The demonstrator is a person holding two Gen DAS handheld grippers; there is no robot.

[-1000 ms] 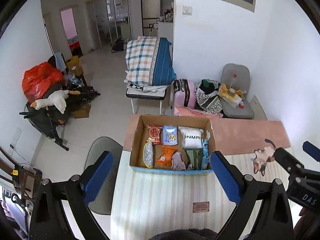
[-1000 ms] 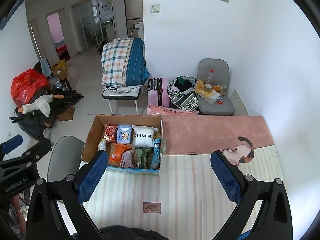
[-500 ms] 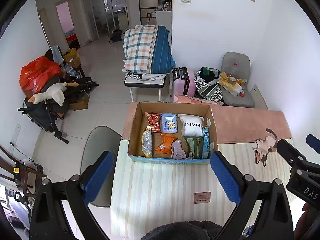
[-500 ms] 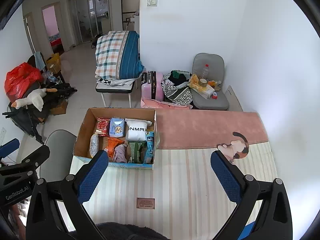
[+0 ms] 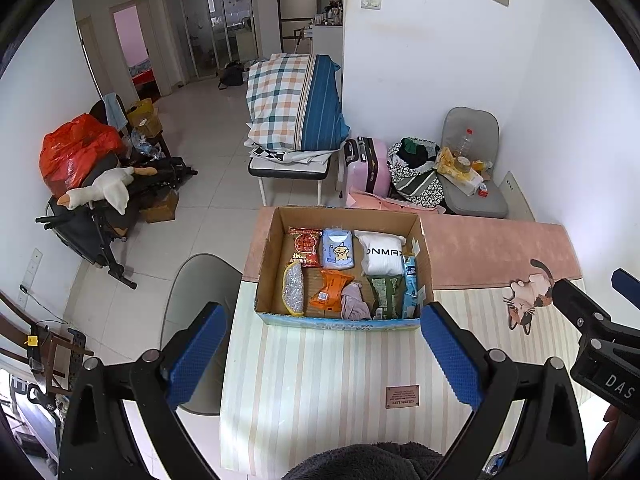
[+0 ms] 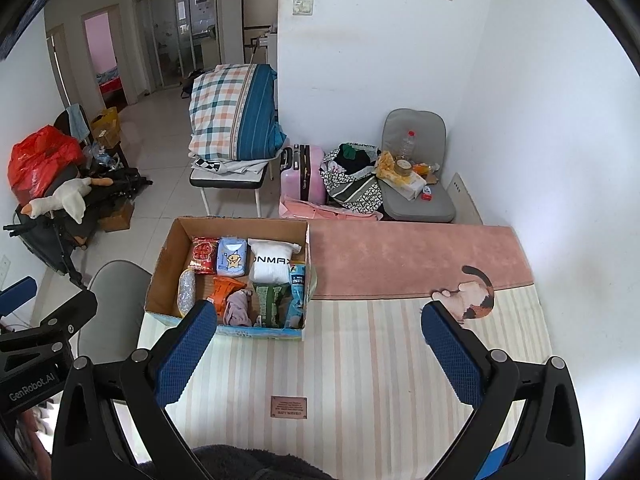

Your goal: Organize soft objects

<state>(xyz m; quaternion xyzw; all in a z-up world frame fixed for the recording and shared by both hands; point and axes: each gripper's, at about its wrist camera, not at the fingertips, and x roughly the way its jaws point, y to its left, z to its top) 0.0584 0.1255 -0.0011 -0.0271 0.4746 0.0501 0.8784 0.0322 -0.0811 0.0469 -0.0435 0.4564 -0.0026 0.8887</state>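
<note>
One cardboard box [image 5: 345,264] on the striped mat [image 5: 328,380], long axis left to right, nine soft packs inside, one cat toy [image 6: 472,300] well apart, left gripper [image 5: 324,348] and right gripper [image 6: 320,344] both spread, empty.

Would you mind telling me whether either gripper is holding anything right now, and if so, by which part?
Nothing is held. The left gripper and right gripper both have jaws wide open, above the table, short of the box.
</note>
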